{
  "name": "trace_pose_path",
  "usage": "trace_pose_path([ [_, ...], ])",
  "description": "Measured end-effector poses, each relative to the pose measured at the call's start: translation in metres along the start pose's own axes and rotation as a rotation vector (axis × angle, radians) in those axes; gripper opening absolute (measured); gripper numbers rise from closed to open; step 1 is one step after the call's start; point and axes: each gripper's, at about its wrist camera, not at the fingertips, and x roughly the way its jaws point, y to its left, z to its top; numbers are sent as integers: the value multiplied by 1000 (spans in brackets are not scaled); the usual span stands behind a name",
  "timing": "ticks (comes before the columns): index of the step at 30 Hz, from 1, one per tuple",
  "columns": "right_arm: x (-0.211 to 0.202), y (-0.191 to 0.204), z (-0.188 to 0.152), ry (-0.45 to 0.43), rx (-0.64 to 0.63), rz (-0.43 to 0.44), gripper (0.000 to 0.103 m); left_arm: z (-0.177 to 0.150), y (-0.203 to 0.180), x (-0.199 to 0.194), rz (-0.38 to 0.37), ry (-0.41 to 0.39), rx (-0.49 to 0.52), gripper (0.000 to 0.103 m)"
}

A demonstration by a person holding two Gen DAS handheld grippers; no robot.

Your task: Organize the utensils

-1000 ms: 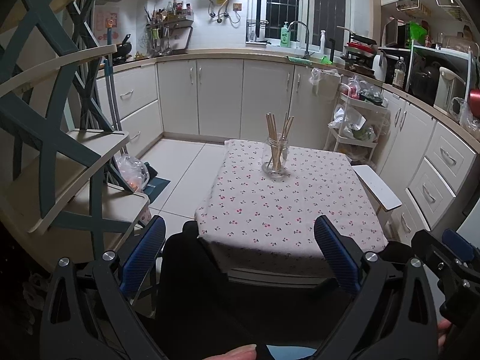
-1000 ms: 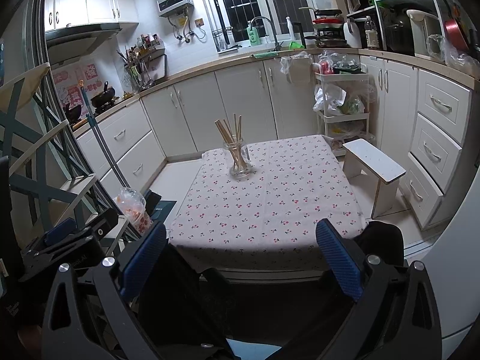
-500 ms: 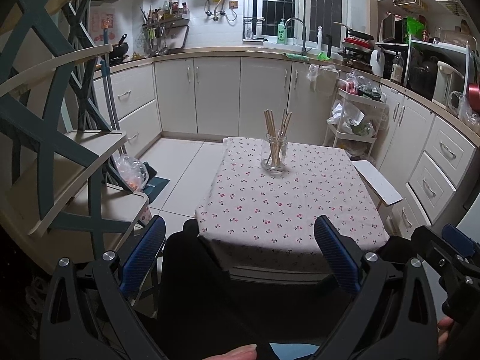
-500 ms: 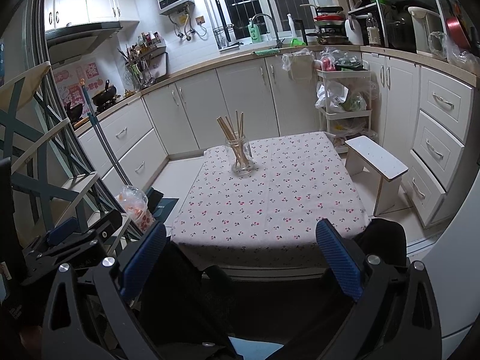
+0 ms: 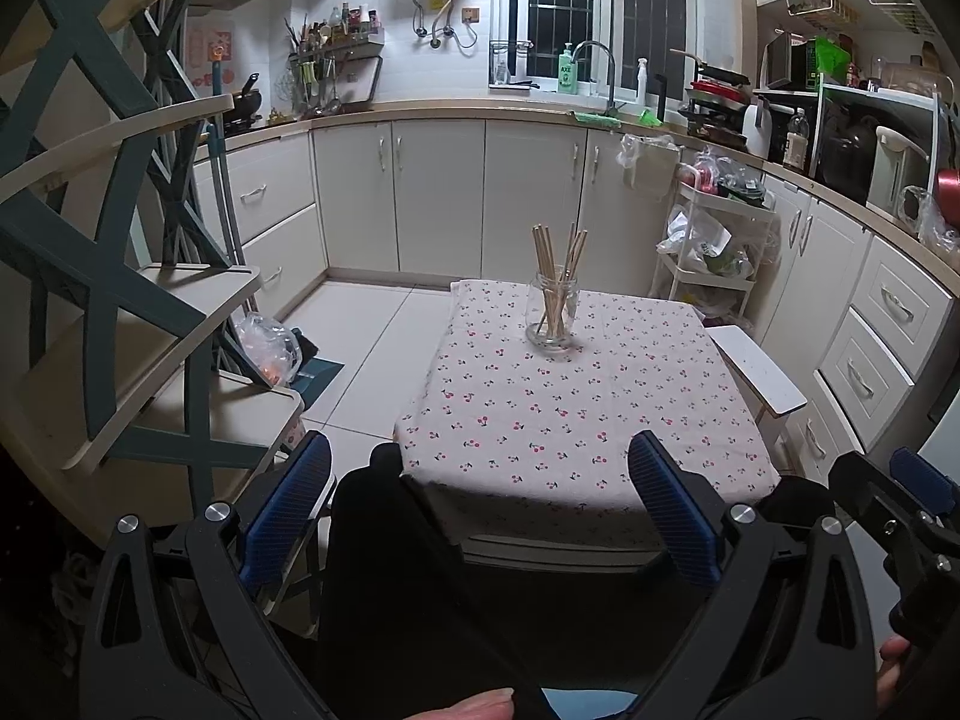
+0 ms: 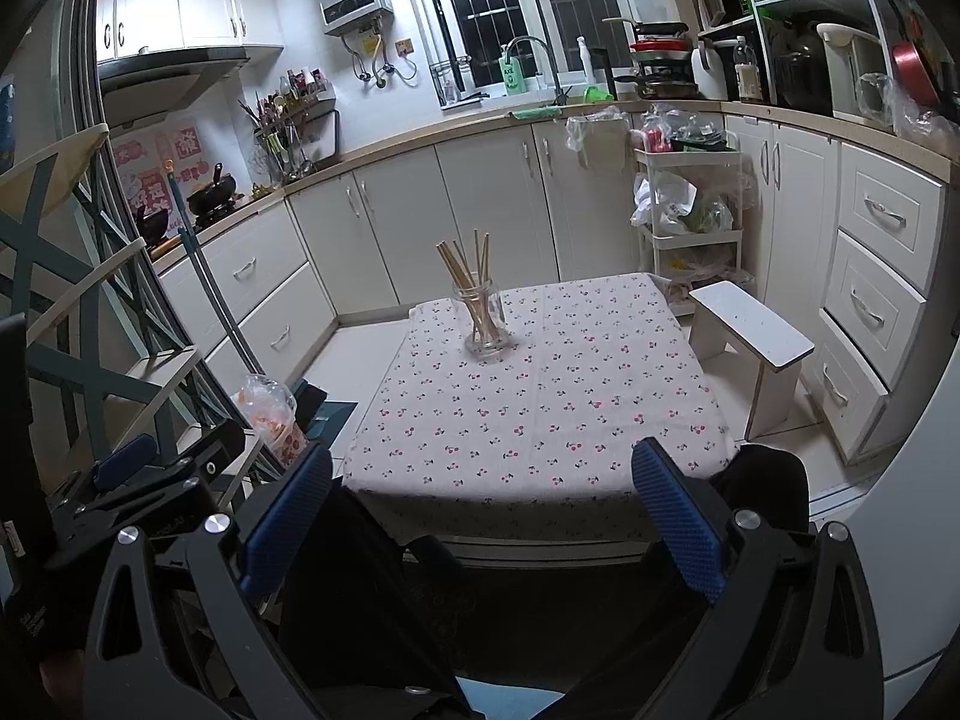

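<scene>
A clear glass jar (image 5: 552, 315) holding several wooden chopsticks (image 5: 547, 258) stands upright at the far middle of a small table with a cherry-print cloth (image 5: 576, 414). It also shows in the right wrist view (image 6: 482, 321). My left gripper (image 5: 480, 498) is open and empty, held back from the table's near edge. My right gripper (image 6: 480, 504) is open and empty too, at about the same distance. No loose utensils show on the cloth.
A teal-and-cream shelf rack (image 5: 120, 300) stands close on the left. A white stool (image 6: 753, 339) is right of the table. Kitchen cabinets (image 5: 438, 198) line the back and right. A plastic bag (image 5: 267, 348) lies on the floor at left.
Both cameras have tilted down slightly, so the jar and table sit a little higher in view. Both grippers stay open and empty.
</scene>
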Motion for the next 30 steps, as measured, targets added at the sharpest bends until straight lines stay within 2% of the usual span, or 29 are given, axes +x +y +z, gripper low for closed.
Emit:
trace_pose_path([
  [30, -4, 0, 2, -7, -4, -1, 96, 4, 2, -3, -3, 4, -15, 95],
])
